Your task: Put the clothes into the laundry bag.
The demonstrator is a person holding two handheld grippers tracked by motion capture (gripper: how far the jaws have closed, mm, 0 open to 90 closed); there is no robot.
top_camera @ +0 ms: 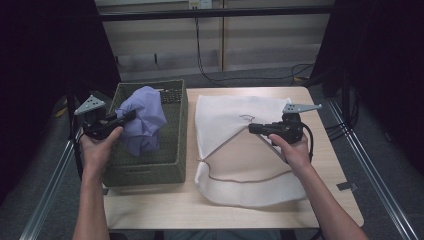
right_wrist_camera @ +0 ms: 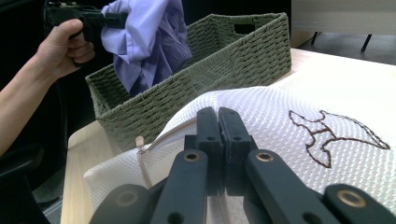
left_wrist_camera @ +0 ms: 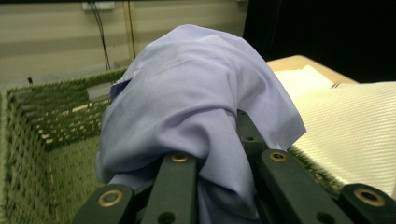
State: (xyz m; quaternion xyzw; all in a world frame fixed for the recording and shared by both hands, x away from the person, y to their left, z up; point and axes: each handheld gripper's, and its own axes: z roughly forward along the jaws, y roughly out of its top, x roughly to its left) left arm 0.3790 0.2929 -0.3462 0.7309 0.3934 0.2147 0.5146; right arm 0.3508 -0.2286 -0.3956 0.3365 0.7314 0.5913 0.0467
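Right gripper (right_wrist_camera: pixel 218 122): black jaws clenched on the white mesh bag (top_camera: pixel 235 120), pinching its waffle-textured edge.
Left gripper (top_camera: pixel 131 115): grasping soft lavender cloth (top_camera: pixel 142 120), bunched above the basket.
Basket (top_camera: pixel 177 125): green, woven, rectangular.

Smooth matt lilac cloth (top_camera: pixel 142 120), rough woven green basket (top_camera: pixel 172 165), white waffle-mesh fabric bag (top_camera: pixel 225 117), pale wood-look table (top_camera: pixel 330 165)

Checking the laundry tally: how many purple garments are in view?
1. The purple garment hangs from the left tool above the green basket. More could lie hidden in the basket beneath it.
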